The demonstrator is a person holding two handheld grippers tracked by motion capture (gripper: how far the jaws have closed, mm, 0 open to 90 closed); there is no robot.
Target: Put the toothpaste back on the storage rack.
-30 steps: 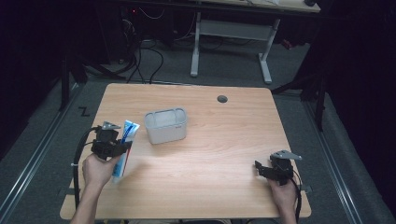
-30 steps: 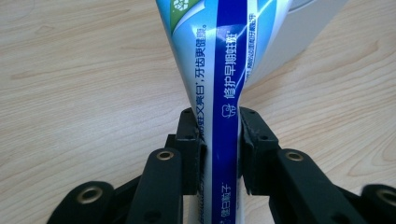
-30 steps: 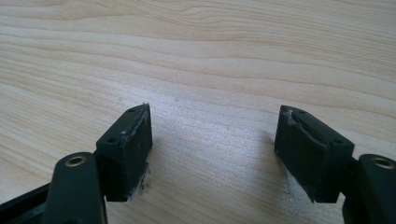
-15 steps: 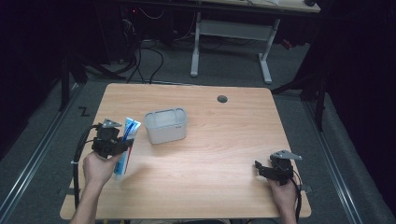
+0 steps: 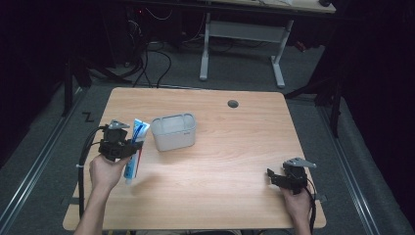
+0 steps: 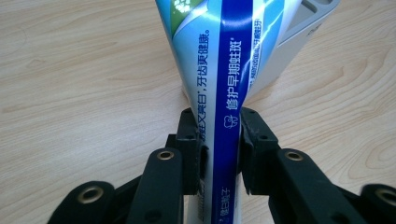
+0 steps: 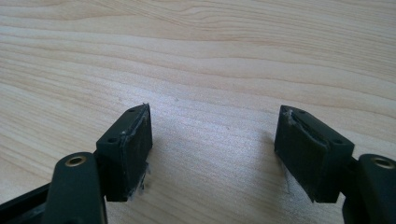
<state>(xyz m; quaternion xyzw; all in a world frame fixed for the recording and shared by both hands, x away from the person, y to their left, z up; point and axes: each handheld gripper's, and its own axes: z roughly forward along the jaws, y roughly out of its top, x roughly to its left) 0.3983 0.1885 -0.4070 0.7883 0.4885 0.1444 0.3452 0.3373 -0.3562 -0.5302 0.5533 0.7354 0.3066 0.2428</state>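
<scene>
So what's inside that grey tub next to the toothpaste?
From above, the grey tub looks empty: just a pale inner floor. Its near wall hides part of the bottom. The toothpaste tube stays outside it, clamped in the left tongs.

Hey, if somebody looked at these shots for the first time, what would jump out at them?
The blue and white toothpaste tube, clamped in the left tongs at the table's left side, beside a pale grey plastic container. At the near right corner, the right tongs stand open, with nothing between them.
</scene>
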